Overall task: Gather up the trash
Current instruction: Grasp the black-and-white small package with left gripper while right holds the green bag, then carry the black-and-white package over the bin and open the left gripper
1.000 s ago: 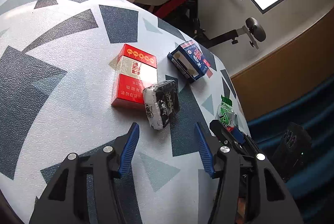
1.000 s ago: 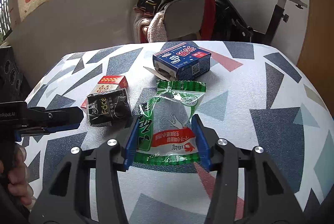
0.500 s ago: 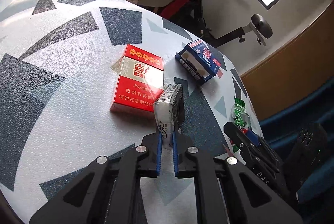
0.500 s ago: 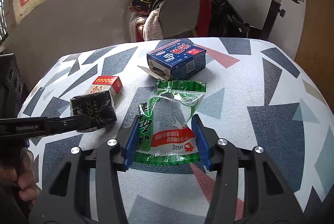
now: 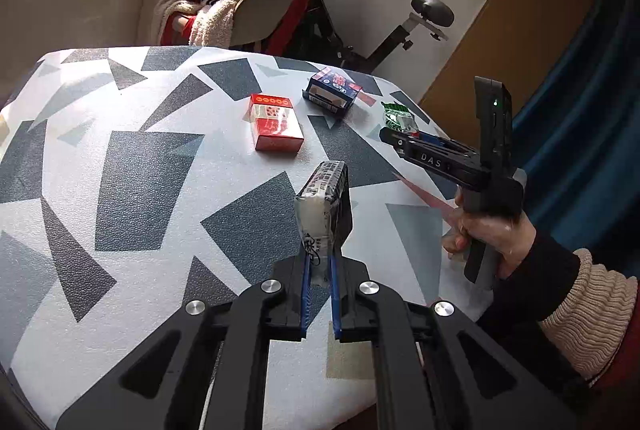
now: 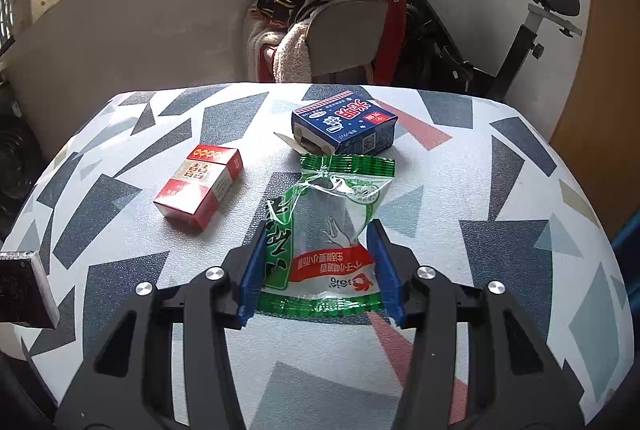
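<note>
A black-and-white crumpled packet (image 5: 322, 205) stands on edge at centre frame, a red cigarette box (image 5: 275, 127) lies flat above it, an open blue carton (image 5: 333, 93) sits upper centre, and a green-and-clear wrapper (image 6: 326, 226) lies flat, mid-frame.

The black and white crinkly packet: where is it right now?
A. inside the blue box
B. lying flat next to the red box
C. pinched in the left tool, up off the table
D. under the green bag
C. The left tool is shut on the black and white crinkly packet, which stands on edge between the blue fingers, lifted clear of the patterned table and well away from the red box.
</note>
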{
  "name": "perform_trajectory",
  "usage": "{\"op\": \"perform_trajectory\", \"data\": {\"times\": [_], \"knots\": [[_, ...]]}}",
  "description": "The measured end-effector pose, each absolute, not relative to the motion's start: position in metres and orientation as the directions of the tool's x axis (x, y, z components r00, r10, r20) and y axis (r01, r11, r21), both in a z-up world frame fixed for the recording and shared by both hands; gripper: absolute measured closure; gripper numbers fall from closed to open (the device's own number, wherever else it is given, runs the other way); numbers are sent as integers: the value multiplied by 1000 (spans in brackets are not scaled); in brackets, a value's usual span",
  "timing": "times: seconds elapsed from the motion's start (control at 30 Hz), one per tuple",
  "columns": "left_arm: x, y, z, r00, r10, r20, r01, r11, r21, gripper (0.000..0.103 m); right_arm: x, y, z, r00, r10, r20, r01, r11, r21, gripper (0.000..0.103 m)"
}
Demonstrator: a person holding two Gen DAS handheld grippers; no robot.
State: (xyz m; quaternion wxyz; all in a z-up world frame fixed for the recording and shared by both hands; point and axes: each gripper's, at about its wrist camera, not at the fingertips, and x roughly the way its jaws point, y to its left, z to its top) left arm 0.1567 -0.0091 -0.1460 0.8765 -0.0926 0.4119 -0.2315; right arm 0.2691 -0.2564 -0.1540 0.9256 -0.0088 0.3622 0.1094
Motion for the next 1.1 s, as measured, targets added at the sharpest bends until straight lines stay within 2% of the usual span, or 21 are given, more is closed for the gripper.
{"op": "perform_trajectory", "data": {"times": [0.2, 0.63, 1.1], "knots": [[102, -5, -147, 541, -483, -688, 372, 871, -320, 95, 209, -238, -120, 726, 277, -629, -288, 954, 88, 52], [6, -18, -174, 466, -533, -706, 392, 840, -375, 95, 80, -233, -94, 727, 361, -584, -336, 929, 156, 52], [-16, -34, -187, 424, -521, -741, 442, 833, -332, 92, 41, -239, -100, 712, 360, -602, -338, 928, 156, 52]]}}
